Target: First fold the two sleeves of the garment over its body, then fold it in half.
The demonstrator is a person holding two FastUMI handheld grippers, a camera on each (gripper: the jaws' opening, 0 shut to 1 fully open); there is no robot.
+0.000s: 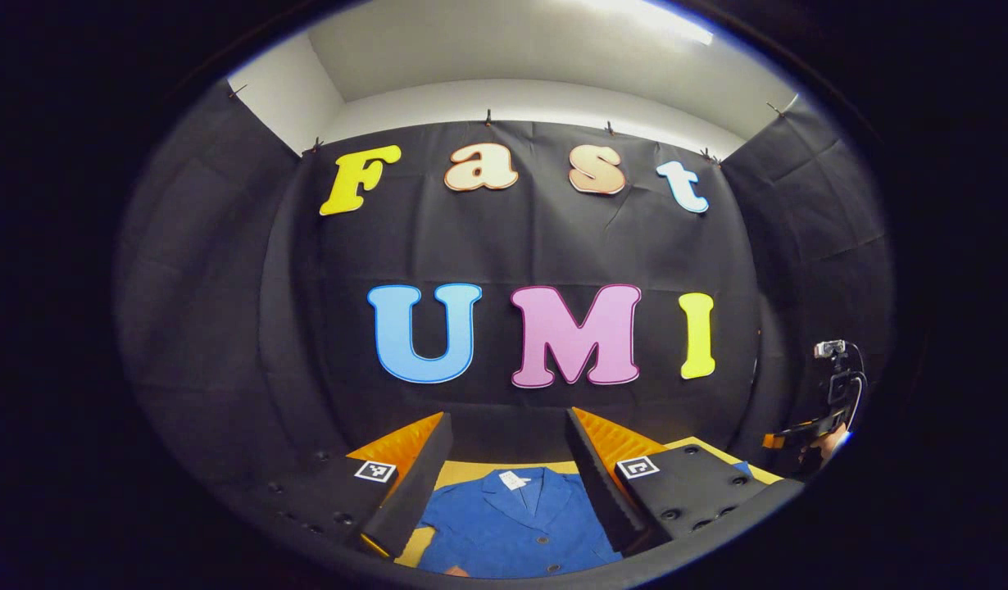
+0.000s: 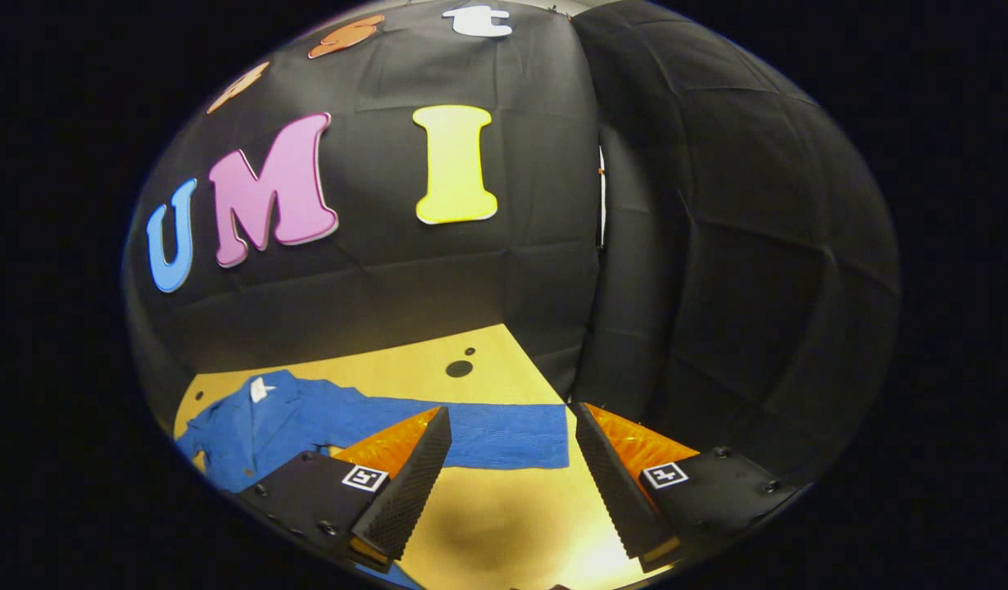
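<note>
A blue, soft-woven, collared garment (image 2: 307, 422) with a buttoned front lies flat, face up, on a smooth yellow wooden table (image 2: 504, 500); a small white tag (image 1: 512, 480) sits inside the collar; in the right gripper view one long sleeve (image 2: 504, 434) stretches straight out from the garment's body, ending in a square cuff, neither sleeve looking folded yet.

The left gripper (image 1: 508, 483) hovers above the garment's collar with its ridged fingers spread wide and nothing between them; the right gripper (image 2: 512, 483) hangs just beyond the garment's outstretched cuff, its ribbed fingers (image 2: 406, 483) likewise parted and empty; seen in the left gripper view, that second gripper (image 1: 828, 410) and the hand that holds it are well off to the garment's side.

The step in hand appears to be the first sleeve fold; done well, it likely means lowering the right gripper onto the cuff end, pinching only the sleeve's own layers, lifting just clear of the table and carrying the cuff across to lie over the garment's chest, so that the crease falls at the shoulder seam; the left gripper could steady the garment's body near the collar so that it does not drag.

The cloth looks limp and matte, likely to sag and slide on the slick board; two dark round holes (image 2: 459, 368) mark the table beyond the garment's sleeve.
</note>
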